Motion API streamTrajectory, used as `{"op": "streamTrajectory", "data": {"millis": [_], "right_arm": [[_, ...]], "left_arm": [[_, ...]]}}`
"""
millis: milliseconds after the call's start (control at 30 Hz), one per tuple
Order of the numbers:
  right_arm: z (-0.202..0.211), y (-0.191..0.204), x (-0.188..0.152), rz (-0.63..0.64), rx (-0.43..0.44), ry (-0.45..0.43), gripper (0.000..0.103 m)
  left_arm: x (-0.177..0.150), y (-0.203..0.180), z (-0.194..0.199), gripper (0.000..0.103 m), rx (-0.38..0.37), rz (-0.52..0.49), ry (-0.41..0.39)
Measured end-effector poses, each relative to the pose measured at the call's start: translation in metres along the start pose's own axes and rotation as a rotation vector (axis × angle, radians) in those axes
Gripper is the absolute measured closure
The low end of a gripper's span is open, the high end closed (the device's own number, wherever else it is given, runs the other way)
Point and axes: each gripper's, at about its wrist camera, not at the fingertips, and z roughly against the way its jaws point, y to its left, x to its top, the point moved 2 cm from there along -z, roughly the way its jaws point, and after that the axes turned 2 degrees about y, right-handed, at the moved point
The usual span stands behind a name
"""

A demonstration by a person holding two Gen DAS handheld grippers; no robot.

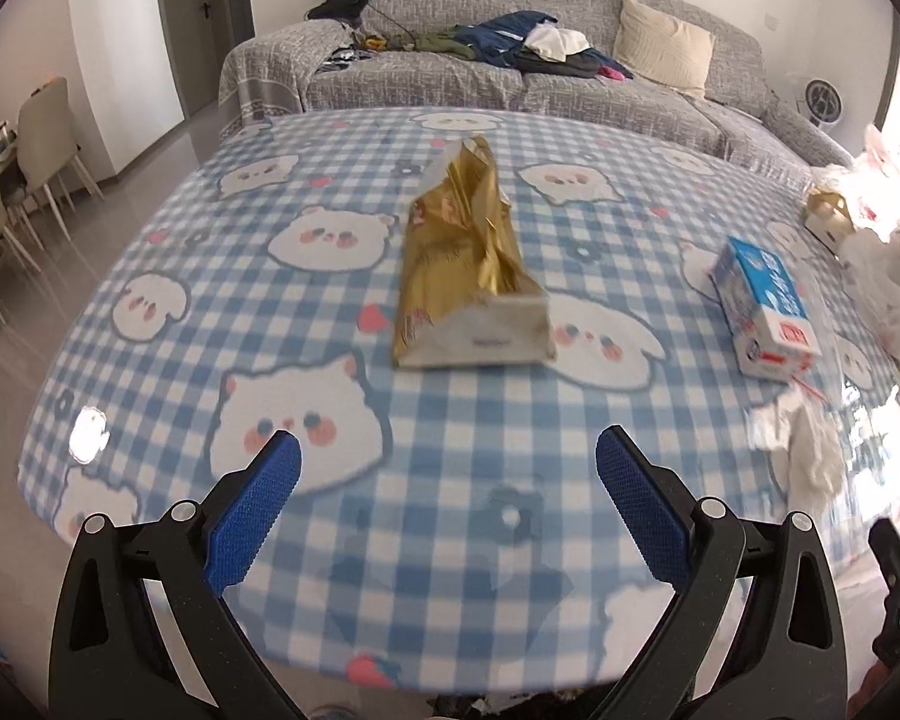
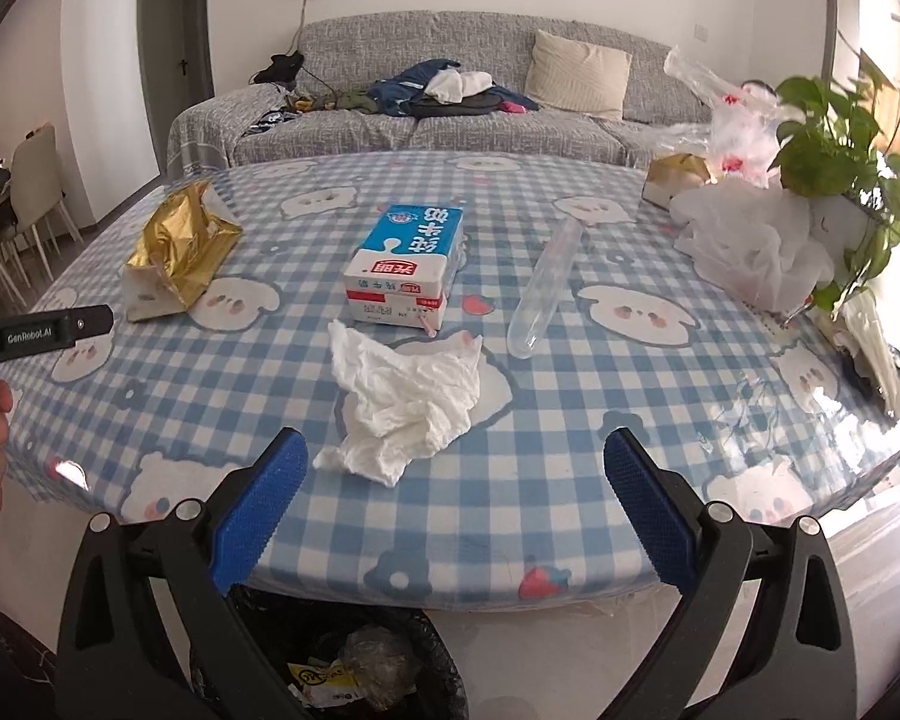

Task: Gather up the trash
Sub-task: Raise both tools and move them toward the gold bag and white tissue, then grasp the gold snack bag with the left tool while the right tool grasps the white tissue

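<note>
A crumpled gold snack bag [image 1: 468, 264] lies on the checked table, straight ahead of my open, empty left gripper [image 1: 447, 462]; it also shows at the left in the right wrist view [image 2: 177, 249]. A blue-and-white milk carton [image 1: 765, 309] lies to the right; it is centre table in the right wrist view [image 2: 405, 264]. A crumpled white tissue [image 2: 405, 399] lies just ahead of my open, empty right gripper [image 2: 456, 462]. A clear plastic tube [image 2: 546, 288] lies right of the carton. A black-lined bin [image 2: 354, 660] with trash stands below the table's near edge.
The table's cloth [image 2: 570, 480] is blue-checked with animal faces. White plastic bags [image 2: 756, 240], a small gold box [image 2: 675, 177] and a potted plant [image 2: 840, 138] crowd the right side. A grey sofa [image 1: 510, 84] stands behind. Dining chairs [image 1: 36, 138] are at the left.
</note>
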Motion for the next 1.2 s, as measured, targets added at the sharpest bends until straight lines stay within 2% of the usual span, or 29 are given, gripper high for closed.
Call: {"op": "streamTrajectory", "data": {"millis": [467,600,800,900,1033,1200], "right_arm": [[-0.039,0.012,0.023,0.011,0.052,0.036,0.008],[-0.055,0.018,0.025,0.019,0.060,0.059,0.011],[-0.070,0.027,0.024,0.030,0.072,0.092,0.016],[-0.073,0.028,0.024,0.025,0.071,0.092,0.018],[-0.079,0.028,0.024,0.018,0.075,0.111,0.027],[-0.085,0.026,0.023,0.014,0.083,0.127,0.039]], "left_arm": [[0.061,0.002,-0.047,0.007,0.023,-0.001,0.007],[0.079,-0.002,-0.060,0.008,0.027,-0.007,0.008],[0.103,-0.010,-0.065,0.011,-0.007,0.004,0.002],[0.114,-0.014,-0.070,0.013,0.012,0.001,0.001],[0.122,-0.014,-0.088,0.023,0.020,0.009,0.032],[0.120,-0.012,-0.106,0.046,0.004,0.021,0.072]]}}
